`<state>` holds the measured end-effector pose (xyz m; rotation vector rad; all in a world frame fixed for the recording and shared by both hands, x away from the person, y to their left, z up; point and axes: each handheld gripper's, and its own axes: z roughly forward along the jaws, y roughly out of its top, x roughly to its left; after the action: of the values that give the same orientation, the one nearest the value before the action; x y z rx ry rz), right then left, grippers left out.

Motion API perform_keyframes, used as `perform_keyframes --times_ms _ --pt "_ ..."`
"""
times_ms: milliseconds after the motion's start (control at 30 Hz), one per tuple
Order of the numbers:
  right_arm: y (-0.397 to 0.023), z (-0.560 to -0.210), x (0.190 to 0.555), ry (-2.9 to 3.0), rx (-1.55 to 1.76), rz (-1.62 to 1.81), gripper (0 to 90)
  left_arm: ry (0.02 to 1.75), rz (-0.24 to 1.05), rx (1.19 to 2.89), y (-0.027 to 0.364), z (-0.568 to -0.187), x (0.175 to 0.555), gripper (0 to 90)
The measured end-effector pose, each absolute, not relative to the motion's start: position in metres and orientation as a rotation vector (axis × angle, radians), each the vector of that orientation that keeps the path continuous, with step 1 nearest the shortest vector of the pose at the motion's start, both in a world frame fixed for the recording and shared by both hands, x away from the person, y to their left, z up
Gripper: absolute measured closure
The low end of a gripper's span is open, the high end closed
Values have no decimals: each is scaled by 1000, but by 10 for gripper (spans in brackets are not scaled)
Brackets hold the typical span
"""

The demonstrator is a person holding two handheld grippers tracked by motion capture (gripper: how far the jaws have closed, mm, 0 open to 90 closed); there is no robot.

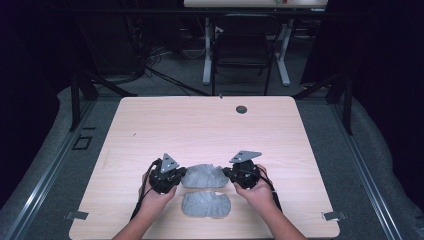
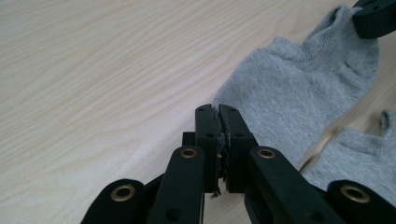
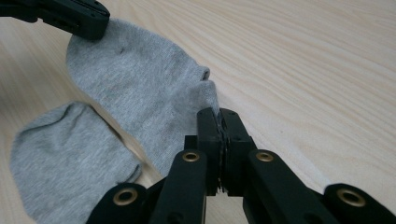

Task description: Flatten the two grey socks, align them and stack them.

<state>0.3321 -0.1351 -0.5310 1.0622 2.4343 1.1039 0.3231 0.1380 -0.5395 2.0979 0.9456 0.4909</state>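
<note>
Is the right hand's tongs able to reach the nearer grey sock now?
Probably not yet: the right tongs are shut on the farther sock. The nearer sock lies uncovered close beside them.

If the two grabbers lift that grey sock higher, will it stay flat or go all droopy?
Probably droopy. The far sock is thin knit, pinched at opposite ends by the left gripper and right gripper, so its middle would likely sag. It looks light. The knit probably won't slip from shut jaws.
</note>
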Motion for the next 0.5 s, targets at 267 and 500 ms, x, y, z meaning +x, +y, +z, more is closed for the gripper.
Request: perform_keyframes --times_ms 267,500 --pt "-137 -523 321 2419 1031 1122 884 936 516 2085 140 -532 312 874" --pt "-132 -517 303 2401 981 1105 884 946 557 2086 140 -527 297 874"
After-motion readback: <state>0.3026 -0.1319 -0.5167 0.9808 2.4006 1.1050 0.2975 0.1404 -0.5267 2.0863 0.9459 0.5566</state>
